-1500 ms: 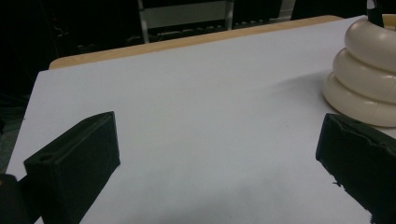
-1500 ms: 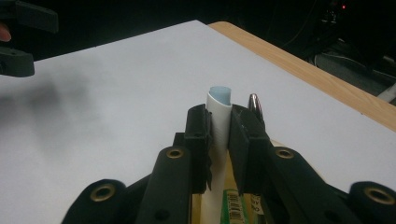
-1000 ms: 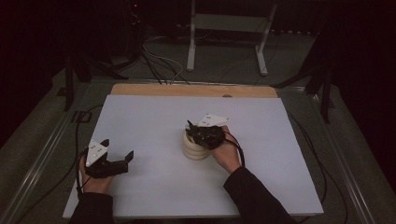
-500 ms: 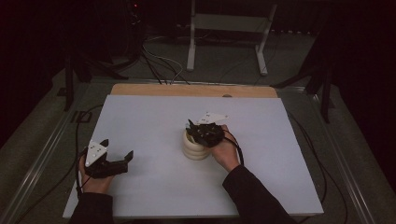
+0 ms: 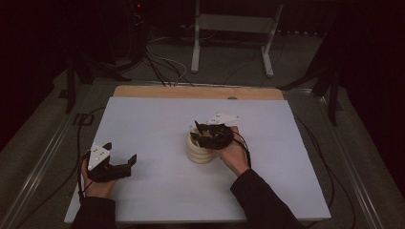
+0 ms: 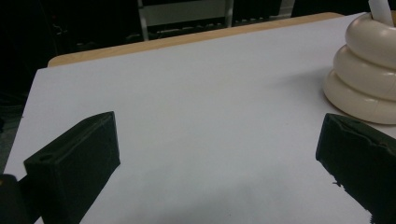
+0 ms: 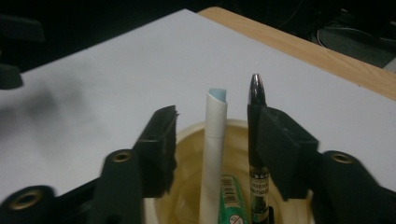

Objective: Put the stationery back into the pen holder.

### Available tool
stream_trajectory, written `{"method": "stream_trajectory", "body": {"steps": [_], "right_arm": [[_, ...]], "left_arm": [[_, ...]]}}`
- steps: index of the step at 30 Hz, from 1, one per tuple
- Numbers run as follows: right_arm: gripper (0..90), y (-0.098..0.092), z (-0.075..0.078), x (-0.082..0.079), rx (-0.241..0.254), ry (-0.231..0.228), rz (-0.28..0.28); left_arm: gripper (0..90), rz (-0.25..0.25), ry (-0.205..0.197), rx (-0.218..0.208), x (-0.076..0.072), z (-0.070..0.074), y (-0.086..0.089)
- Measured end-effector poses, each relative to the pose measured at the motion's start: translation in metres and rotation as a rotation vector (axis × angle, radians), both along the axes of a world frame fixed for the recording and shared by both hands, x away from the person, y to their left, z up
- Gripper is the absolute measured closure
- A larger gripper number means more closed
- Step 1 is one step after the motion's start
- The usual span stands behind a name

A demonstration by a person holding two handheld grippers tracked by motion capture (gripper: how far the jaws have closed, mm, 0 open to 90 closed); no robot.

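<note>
Your right tool [image 7: 217,140] had just opened over the cream holder [image 5: 200,150], straddling the white pen [image 7: 214,154] without gripping; your left tool [image 6: 219,154] rested wide open, empty.

The holder [image 6: 369,70] looks like smooth, glossy cream plastic. The worktop [image 5: 157,124] has a matt white sheet over a wooden edge. The tongs [image 7: 217,144] are matt black plastic; the pen [image 7: 256,140] is glossy black.

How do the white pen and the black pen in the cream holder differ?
The white pen is pale and matte with a light blue tip; the black pen is dark and glossy with a pointed end. The white pen stands free between the open jaws of the right gripper; the black pen stands by the jaw on the right in the right gripper view. Both stand upright in the holder.
</note>
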State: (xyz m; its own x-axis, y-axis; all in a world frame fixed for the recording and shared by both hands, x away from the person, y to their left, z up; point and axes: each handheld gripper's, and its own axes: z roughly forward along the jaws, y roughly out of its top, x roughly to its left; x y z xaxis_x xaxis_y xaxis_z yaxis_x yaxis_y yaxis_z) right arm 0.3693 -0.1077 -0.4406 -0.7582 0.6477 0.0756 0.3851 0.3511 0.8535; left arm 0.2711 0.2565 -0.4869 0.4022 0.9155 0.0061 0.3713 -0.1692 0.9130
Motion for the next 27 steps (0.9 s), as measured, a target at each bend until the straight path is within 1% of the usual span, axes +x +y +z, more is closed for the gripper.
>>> {"method": "stream_trajectory", "body": {"steps": [2,4,5,8,9,10,11,13,17,19,20,22,24,27], "right_arm": [[38.3,-0.001,0.002,-0.001,-0.002,-0.003,0.0],[27.2,-0.002,0.003,-0.001,-0.009,0.003,-0.003],[23.3,-0.002,0.004,-0.001,-0.013,0.009,-0.015],[12.1,-0.006,0.005,0.0,-0.013,0.0,-0.049],[9.0,-0.007,0.005,0.001,-0.013,0.004,-0.057],[5.7,-0.008,0.006,0.001,-0.017,0.007,-0.069],[3.3,-0.009,0.006,0.001,-0.028,-0.001,-0.09],[1.7,-0.012,0.007,0.001,-0.03,0.002,-0.095],[0.0,-0.016,0.009,0.002,-0.053,0.021,-0.101],[0.0,-0.019,0.011,0.002,-0.05,0.028,-0.096],[0.0,-0.021,0.012,0.002,-0.053,0.025,-0.106],[0.0,-0.024,0.013,0.001,-0.05,0.029,-0.103],[0.0,-0.029,0.015,0.0,-0.058,0.027,-0.114],[0.0,-0.034,0.016,-0.001,-0.055,0.025,-0.118]], "left_arm": [[0.1,-0.001,0.0,0.001,0.0,0.0,0.0],[0.1,0.0,0.0,0.002,0.0,0.0,-0.001],[0.1,0.0,0.0,0.002,0.0,0.0,-0.001],[0.1,0.0,0.0,-0.002,0.0,0.0,0.0],[0.1,0.001,0.0,-0.003,0.0,0.0,0.0],[0.1,0.002,0.001,-0.005,0.0,0.0,0.0],[0.1,0.002,0.0,-0.007,0.0,0.0,0.0],[0.1,0.002,-0.001,-0.007,0.0,0.0,0.0],[0.1,0.001,-0.002,-0.008,0.0,0.0,0.0],[0.1,0.005,-0.003,-0.01,-0.001,0.001,0.001],[0.1,0.004,-0.003,-0.01,-0.001,0.001,0.001],[0.1,0.005,-0.003,-0.012,-0.001,0.001,0.001],[0.1,0.006,-0.002,-0.013,-0.001,0.001,0.001],[0.1,0.006,-0.002,-0.014,-0.001,0.001,0.001]]}}
